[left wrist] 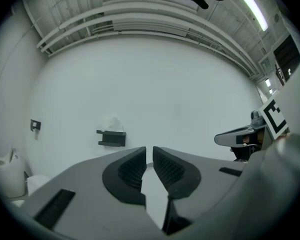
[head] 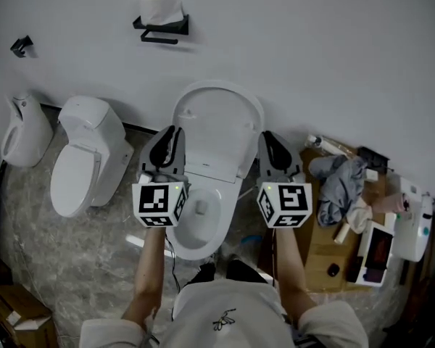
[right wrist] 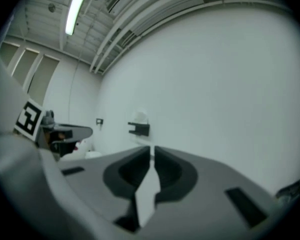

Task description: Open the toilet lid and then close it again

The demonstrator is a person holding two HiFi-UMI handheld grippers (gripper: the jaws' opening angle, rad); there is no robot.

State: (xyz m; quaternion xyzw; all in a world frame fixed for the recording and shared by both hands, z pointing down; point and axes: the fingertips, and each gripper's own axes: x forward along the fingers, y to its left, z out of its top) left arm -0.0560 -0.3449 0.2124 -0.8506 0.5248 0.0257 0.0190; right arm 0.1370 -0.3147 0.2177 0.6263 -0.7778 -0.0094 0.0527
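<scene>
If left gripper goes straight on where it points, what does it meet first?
Probably the wall, just right of the paper holder; nothing else shows ahead of the left gripper.

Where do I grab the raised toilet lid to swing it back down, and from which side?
Probably its thin side rim, high up, far from the hinge. The lid stands upright by the wall, flat face forward, so only its edge can be pinched; come in from the right with the right tool, a jaw on each face. Jaws are together and empty; open first.
</scene>
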